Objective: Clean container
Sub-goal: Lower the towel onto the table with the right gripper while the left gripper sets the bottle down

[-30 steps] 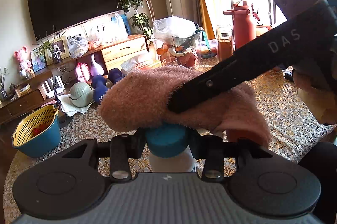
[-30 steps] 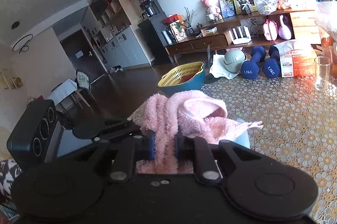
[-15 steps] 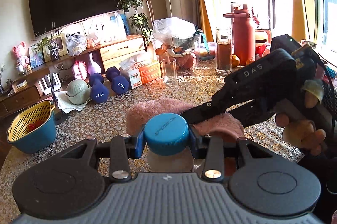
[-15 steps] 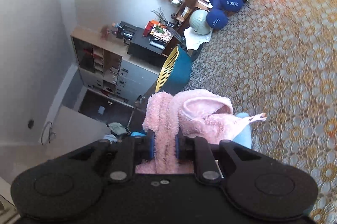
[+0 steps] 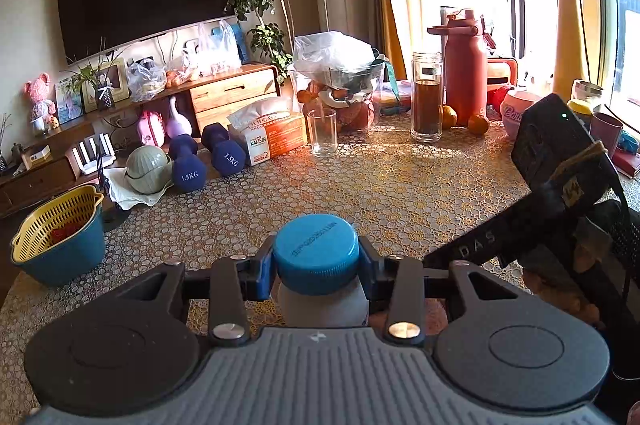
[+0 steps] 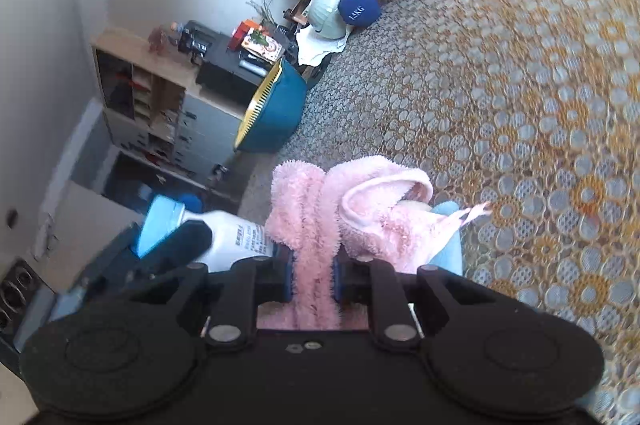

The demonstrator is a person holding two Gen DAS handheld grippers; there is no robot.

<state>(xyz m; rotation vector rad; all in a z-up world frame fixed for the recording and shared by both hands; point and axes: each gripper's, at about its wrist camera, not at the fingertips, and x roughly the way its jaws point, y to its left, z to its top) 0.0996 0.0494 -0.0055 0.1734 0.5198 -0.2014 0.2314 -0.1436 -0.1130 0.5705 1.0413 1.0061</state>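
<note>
Your left gripper (image 5: 316, 261) pinches the white plastic bottle's round blue cap (image 5: 315, 249); your right gripper (image 6: 312, 265) pinches the fluffy pink cloth (image 6: 360, 213). You are mid-wipe. Next, rub the bottle's side at nine o'clock.

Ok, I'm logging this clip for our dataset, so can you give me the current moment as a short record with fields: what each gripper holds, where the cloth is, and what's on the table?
left gripper: shut on the white bottle, clamped at its blue cap
right gripper: shut on the pink towel
towel position: beside the bottle body, off the cap; contact unclear
surface: table with lace-pattern cover
nearby: empty glass, two blue dumbbells, tissue box, red flask
</note>
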